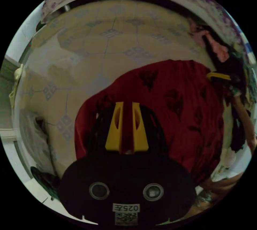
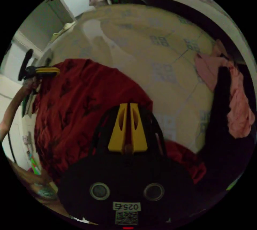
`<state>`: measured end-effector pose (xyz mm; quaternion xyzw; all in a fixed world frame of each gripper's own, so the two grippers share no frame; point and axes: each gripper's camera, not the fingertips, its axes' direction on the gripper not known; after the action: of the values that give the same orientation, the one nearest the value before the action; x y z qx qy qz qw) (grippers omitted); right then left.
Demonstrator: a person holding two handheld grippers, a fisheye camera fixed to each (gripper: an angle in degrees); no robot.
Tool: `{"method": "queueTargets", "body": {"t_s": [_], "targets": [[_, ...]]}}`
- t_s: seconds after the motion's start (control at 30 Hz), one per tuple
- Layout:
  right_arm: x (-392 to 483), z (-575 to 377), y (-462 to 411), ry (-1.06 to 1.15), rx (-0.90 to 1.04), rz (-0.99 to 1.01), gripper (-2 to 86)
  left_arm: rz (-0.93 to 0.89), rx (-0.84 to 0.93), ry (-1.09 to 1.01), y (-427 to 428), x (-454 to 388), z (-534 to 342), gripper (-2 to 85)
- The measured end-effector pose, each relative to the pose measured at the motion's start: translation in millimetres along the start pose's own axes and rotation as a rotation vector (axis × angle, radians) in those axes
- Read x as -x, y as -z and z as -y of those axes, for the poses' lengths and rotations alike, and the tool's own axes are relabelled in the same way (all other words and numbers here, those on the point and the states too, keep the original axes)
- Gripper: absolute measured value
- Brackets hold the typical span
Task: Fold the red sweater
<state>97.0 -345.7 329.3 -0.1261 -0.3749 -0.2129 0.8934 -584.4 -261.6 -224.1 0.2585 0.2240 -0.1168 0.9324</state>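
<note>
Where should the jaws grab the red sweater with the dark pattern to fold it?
Probably at its edge, one gripper at each end. The red patterned sweater hangs spread above the tiled floor, so only its hem is thin enough to pinch. The left gripper and right gripper each come edge-on, with red cloth between their yellow jaws.

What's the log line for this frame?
left hand-held gripper: shut on red sweater | right hand-held gripper: shut on red sweater | sweater: held up, spread
</note>
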Motion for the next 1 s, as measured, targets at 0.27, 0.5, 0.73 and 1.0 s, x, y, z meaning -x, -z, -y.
{"method": "queueTargets", "body": {"t_s": [0.27, 0.5, 0.73, 1.0], "targets": [[-20, 106, -44, -0.200, -0.094, 0.096, -0.9, 0.154, -0.054, 0.192, -22, 35, 65, -0.9], [23, 67, -17, -0.191, -0.401, 0.264, 0.8, -0.076, -0.265, 0.395, 31, 99, -24, -0.8], [157, -83, -10, 0.088, -0.488, 0.438, 9.9, 0.059, -0.228, 0.328, 92, 91, -274, 2.4], [313, -92, -49, 0.154, -0.438, 0.614, 12.2, -0.085, -0.231, 0.708, 72, 122, -405, 7.5]]}}
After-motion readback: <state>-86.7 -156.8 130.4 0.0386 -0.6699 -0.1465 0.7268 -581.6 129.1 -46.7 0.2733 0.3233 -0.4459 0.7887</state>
